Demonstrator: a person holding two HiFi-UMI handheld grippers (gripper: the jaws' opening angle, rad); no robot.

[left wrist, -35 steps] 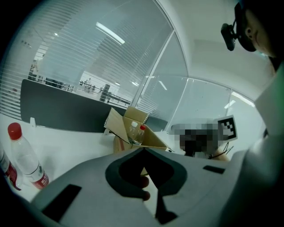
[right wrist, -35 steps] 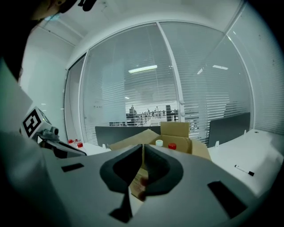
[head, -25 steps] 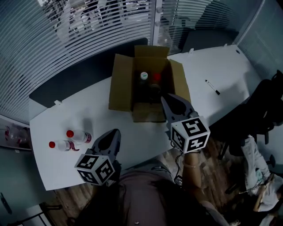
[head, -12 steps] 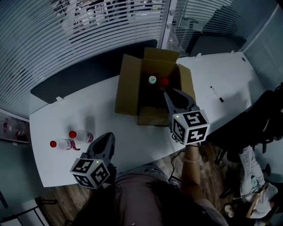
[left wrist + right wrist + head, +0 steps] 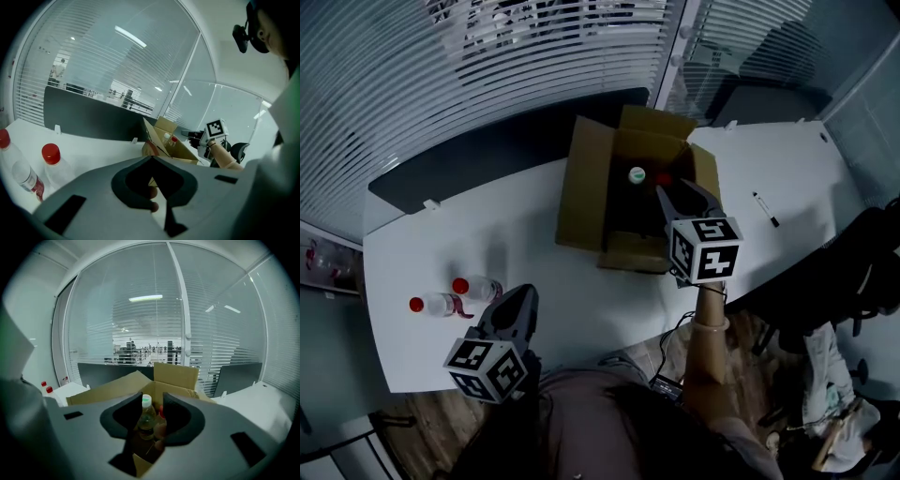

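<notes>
Head view, centre of the frame: the right gripper hangs over an open cardboard box. Its jaws are spread and empty, lined up on a pale-capped bottle that stands upright inside, beside a red-capped bottle. The right gripper view frames both in the gap, untouched. The flaps fold outward, leaving the box open from above. At lower left, the left gripper is held low near the white table's front edge. Its jaws are pressed together on nothing, near a pair of red-capped bottles standing there. A pen lies at right.
</notes>
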